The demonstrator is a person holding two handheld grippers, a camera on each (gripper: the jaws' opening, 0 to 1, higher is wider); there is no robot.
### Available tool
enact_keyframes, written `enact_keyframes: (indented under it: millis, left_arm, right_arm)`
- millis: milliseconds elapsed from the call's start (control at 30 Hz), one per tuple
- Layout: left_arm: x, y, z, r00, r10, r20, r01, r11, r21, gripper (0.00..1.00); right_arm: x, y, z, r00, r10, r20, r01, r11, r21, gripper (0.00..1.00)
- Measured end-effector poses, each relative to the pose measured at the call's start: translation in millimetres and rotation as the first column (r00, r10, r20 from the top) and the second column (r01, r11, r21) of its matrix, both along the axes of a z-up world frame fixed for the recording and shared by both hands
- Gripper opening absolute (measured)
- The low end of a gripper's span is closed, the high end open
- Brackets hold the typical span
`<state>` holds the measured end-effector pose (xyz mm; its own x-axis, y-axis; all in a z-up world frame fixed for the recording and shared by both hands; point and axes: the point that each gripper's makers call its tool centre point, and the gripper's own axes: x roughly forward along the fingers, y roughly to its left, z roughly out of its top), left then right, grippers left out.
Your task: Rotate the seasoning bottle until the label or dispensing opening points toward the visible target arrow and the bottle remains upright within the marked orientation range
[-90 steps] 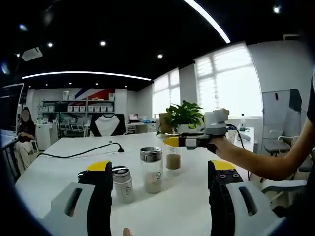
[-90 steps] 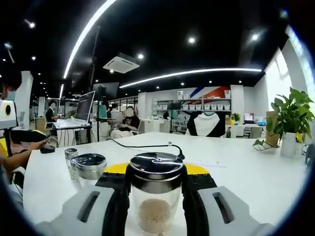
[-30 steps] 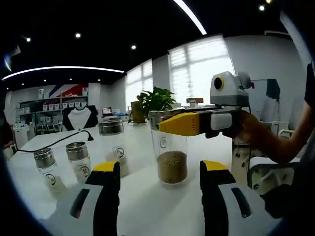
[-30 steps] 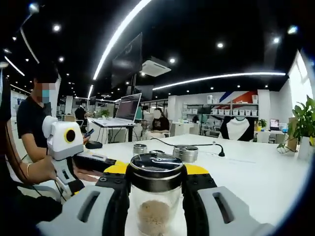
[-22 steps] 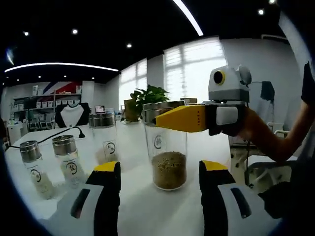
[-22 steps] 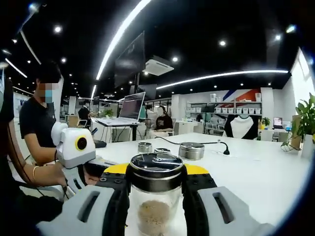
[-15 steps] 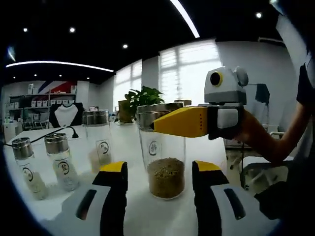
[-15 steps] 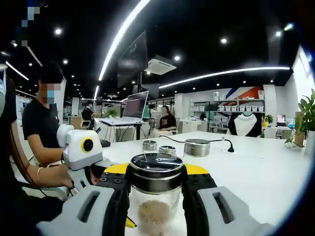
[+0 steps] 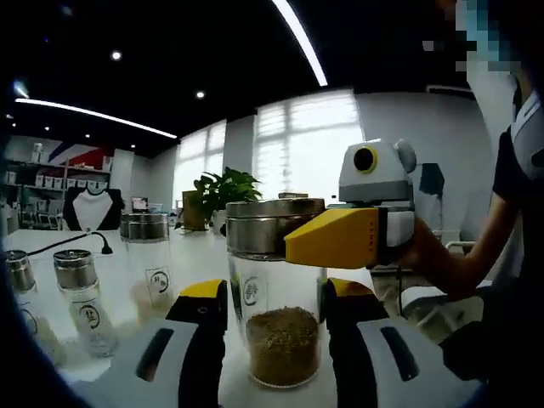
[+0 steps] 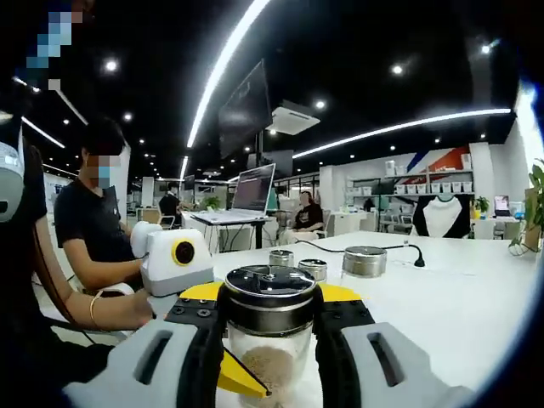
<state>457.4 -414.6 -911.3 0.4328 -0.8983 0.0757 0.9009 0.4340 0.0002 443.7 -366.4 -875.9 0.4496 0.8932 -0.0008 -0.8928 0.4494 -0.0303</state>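
Right tongs [image 10: 269, 319] clench the glass, steel-lidded seasoning bottle [image 9: 274, 327] – left tongs [image 9: 274, 293] released

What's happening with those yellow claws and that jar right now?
Right gripper shut on clear glass seasoning bottle with steel lid. Left gripper open, jaws either side of it. Bottle upright on white table. No target arrow in sight.
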Motion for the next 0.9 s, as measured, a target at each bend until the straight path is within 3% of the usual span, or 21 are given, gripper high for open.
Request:
enact_keyframes:
  millis: [133, 400, 500, 567, 733, 800, 900]
  left_arm:
    - [-6.5, -5, -1.9, 0.998, -0.063, -0.019, 0.063, 0.998, -0.004, 0.45]
    - [-11.5, -7, -2.1, 0.998, -0.051, -0.044, 0.05, 0.998, -0.029, 0.44]
    - [-5.9, -3, 7.1, 1.0, 0.02, 0.017, -0.019, 0.997, -0.075, 0.44]
    - [-8.1, -4, 6.5, 1.0, 0.031, -0.004, -0.031, 0.997, -0.067, 0.44]
    - [7.2, 2, 0.1, 0.988, 0.153, -0.002, -0.153, 0.988, 0.0, 0.44]
    - [12.0, 5, -1.7, 0.975, 0.223, -0.016, -0.223, 0.975, -0.016, 0.44]
    - [17.9, 12, -4.5, 0.944, 0.329, 0.007, -0.33, 0.944, 0.004, 0.44]
  right_arm:
    - [4, -1, 0.2, 1.0, 0.005, 0.003, -0.004, 1.0, -0.006, 0.38]
    - [11, -3, -0.8, 1.0, 0.004, -0.014, -0.004, 1.0, 0.009, 0.38]
    - [13, -6, 6.0, 1.0, 0.01, -0.022, -0.009, 0.998, 0.055, 0.38]
    - [13, -6, 6.9, 1.0, 0.011, -0.029, -0.009, 0.998, 0.062, 0.38]
    - [16, -6, 0.9, 0.999, -0.031, -0.024, 0.032, 0.999, 0.028, 0.38]
    - [19, -6, -1.2, 0.997, -0.064, -0.042, 0.065, 0.998, 0.023, 0.37]
    - [21, -4, -3.5, 0.994, -0.102, -0.03, 0.102, 0.995, 0.02, 0.37]
